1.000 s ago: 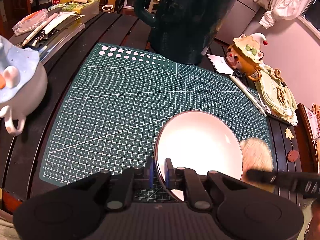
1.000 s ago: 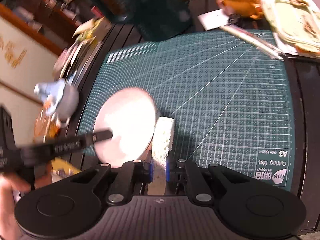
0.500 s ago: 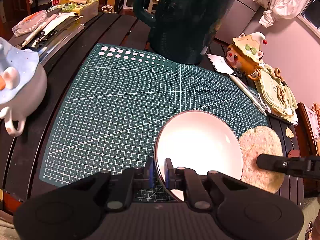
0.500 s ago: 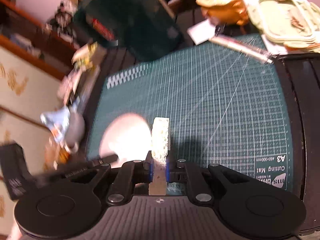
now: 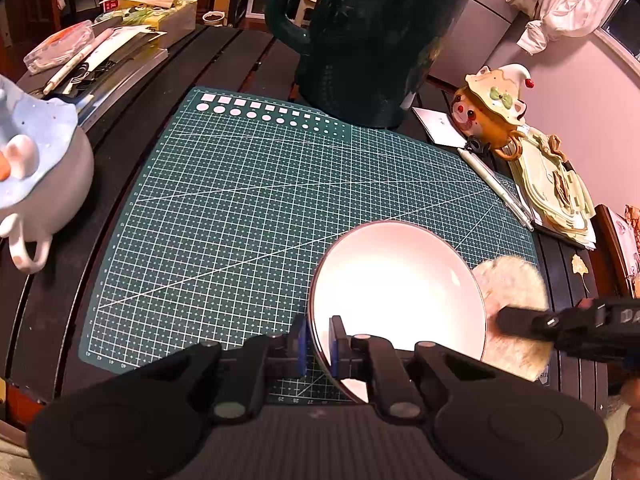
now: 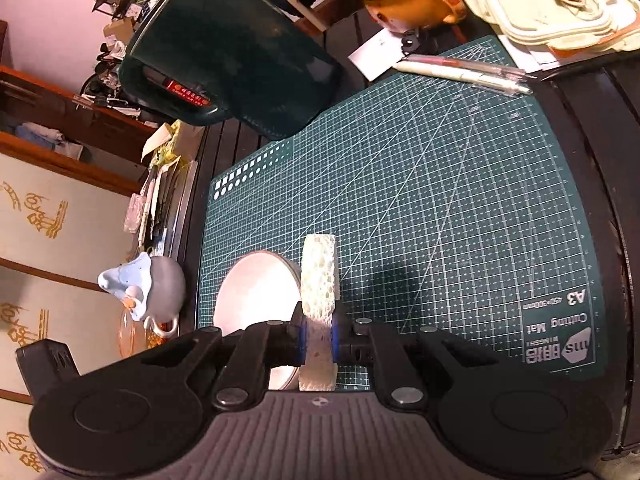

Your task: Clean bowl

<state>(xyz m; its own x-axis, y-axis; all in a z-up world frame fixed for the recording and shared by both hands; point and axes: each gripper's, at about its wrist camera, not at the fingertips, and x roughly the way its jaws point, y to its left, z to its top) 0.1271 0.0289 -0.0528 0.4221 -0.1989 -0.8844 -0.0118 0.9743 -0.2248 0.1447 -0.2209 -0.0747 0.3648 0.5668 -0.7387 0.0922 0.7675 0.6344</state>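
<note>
My left gripper point(image 5: 318, 346) pinches the bowl's point(image 5: 396, 292) near rim at lower right, tilted; open mat point(image 5: 240, 208) upper left. My right gripper point(image 6: 319, 338) clamps the sponge point(image 6: 318, 276), pointing upward.

The bowl point(image 5: 400, 292) sits on the near right part of the cutting mat point(image 5: 248, 200), its near rim pinched in the left gripper point(image 5: 318, 340). The sponge point(image 6: 318, 280), clamped in the right gripper point(image 6: 319, 340), is just right of the bowl. A large jug point(image 5: 380, 36) stands at the mat's far edge; a teapot point(image 5: 36, 168) sits off its left side, pens point(image 5: 498, 188) along its right.
</note>
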